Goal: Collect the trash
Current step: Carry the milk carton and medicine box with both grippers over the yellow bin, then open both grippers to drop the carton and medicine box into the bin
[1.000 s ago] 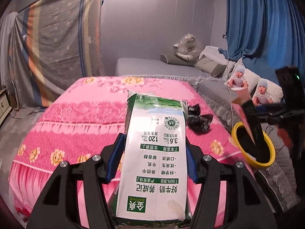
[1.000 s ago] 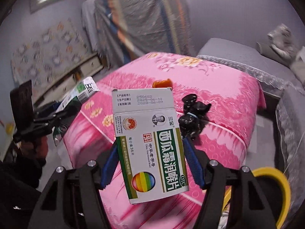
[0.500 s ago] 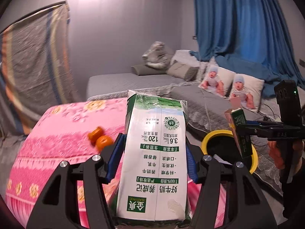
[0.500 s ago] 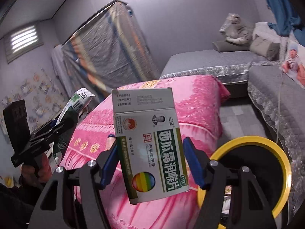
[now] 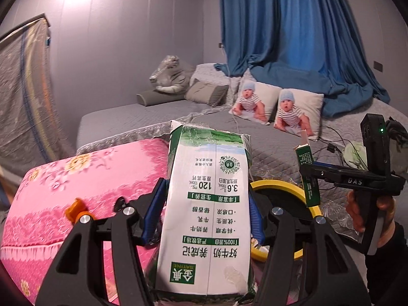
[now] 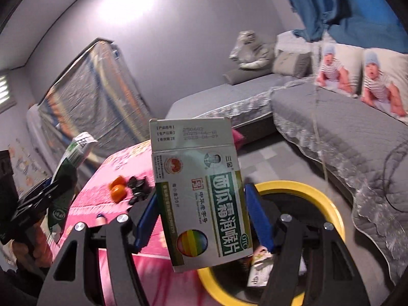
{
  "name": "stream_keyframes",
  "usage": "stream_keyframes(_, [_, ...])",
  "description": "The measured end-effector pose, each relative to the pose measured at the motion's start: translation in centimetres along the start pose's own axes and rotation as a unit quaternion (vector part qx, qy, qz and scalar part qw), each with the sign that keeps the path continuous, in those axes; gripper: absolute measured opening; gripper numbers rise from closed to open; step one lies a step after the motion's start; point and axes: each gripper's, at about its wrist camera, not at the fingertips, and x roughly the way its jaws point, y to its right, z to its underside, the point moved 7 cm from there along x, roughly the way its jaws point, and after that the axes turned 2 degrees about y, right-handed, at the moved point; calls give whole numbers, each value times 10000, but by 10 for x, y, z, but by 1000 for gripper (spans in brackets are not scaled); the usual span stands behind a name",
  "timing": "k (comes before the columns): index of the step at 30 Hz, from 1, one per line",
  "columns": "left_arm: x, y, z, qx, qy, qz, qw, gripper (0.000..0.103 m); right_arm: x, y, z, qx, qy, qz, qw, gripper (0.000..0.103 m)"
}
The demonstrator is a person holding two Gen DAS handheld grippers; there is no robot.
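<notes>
My left gripper [image 5: 204, 219] is shut on a white and green milk carton [image 5: 206, 209], held upright in the air. My right gripper [image 6: 201, 216] is shut on a white and green medicine box [image 6: 201, 193]. A yellow-rimmed black bin [image 6: 303, 191] stands on the floor below and beyond the right gripper, with some trash inside; it also shows in the left wrist view [image 5: 280, 186] behind the carton. In the left wrist view the right gripper [image 5: 308, 176] holds the medicine box [image 5: 307, 176] over the bin's rim. In the right wrist view the left gripper [image 6: 51, 191] and carton [image 6: 71, 163] are at far left.
A pink flowered bed [image 5: 76, 186] lies to the left with orange pieces [image 6: 117, 188] and black wrappers [image 6: 137, 186] on it. A grey sofa [image 6: 344, 132] with baby-print pillows [image 5: 275, 104] stands right of the bin. Blue curtains [image 5: 293, 30] hang behind.
Both grippers have swung right, away from the pink bed and toward the yellow-rimmed bin. Each keeps its hold on its item.
</notes>
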Motion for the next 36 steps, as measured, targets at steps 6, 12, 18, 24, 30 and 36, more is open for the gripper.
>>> stream_keyframes(6, [22, 26, -2, 175, -77, 251, 9995, 55, -4, 38, 7, 260, 173, 531, 9981, 62])
stream_keyframes(12, [42, 48, 0, 360, -170, 387, 9985, 55, -1, 68, 16, 455, 133, 807, 9956, 62])
stream_keyframes(18, [59, 68, 2, 463, -230, 508, 9974, 55, 5, 84, 25, 627, 35, 860, 9943, 62])
stream_keyframes(24, [77, 79, 7, 465, -323, 588, 9967, 55, 8, 90, 32, 761, -74, 876, 9932, 63])
stream_keyframes(30, [93, 83, 14, 417, -448, 622, 9962, 55, 12, 97, 38, 873, -163, 922, 9918, 63])
stream_keyframes(36, [111, 85, 24, 340, -648, 628, 9953, 55, 15, 106, 43, 962, -235, 1135, 9886, 63])
